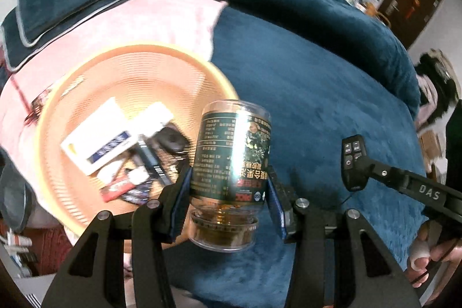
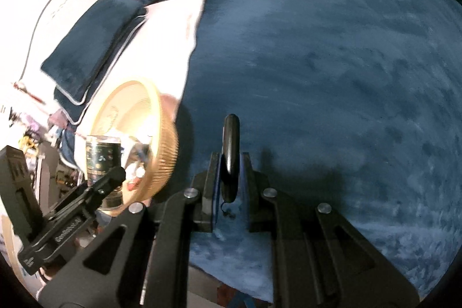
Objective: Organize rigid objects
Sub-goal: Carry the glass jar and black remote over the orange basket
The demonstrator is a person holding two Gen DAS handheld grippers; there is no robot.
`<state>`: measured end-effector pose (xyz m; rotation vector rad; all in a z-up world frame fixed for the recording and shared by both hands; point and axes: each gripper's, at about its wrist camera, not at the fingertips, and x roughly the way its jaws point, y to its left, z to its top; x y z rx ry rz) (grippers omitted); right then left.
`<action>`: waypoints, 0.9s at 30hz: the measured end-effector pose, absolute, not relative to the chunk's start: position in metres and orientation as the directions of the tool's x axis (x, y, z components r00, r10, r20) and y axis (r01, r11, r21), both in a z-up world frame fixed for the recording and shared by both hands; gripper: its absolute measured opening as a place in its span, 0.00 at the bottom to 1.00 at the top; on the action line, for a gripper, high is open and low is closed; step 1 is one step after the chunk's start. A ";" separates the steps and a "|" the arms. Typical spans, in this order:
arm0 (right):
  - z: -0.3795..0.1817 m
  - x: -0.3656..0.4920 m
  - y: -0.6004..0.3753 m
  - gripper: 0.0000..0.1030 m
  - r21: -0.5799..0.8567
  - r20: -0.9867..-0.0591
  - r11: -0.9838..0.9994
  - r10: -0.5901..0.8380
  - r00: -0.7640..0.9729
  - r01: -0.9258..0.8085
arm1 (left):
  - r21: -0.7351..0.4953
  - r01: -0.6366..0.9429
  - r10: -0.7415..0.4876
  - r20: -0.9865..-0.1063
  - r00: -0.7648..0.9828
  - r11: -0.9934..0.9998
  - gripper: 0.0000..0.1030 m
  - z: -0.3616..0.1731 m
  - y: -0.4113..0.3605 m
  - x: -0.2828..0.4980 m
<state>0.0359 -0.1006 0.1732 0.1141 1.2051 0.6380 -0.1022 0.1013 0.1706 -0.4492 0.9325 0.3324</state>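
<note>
The left gripper [image 1: 228, 192] pinches a jar [image 1: 232, 158] just beside the basket [image 1: 86, 94], the right gripper [image 2: 231, 178] pinches a remote [image 2: 230, 146] over the bed [image 2: 332, 77]; lower both gently inside the rim.

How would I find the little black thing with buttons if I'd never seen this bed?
Start at the big blue blanket covering the bed, right of the round orange basket. Above it, the right gripper pinches a small black remote. It is the only flat thing with white-marked buttons; the jar beside it is clear and round.
</note>
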 end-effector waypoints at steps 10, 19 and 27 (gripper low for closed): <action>0.187 0.013 -0.037 0.12 0.420 -0.811 0.740 0.566 0.148 -0.525 | -0.233 -0.561 0.149 -0.821 0.551 0.794 0.48 0.175 0.147 -0.145; 0.191 -0.005 0.003 0.12 0.395 -0.818 0.695 0.564 0.116 -0.601 | -0.228 -0.627 0.192 -0.826 0.529 0.745 0.48 0.179 0.181 -0.174; 0.193 -0.011 0.030 0.12 0.388 -0.817 0.670 0.568 0.100 -0.633 | -0.240 -0.653 0.197 -0.830 0.521 0.718 0.48 0.178 0.203 -0.187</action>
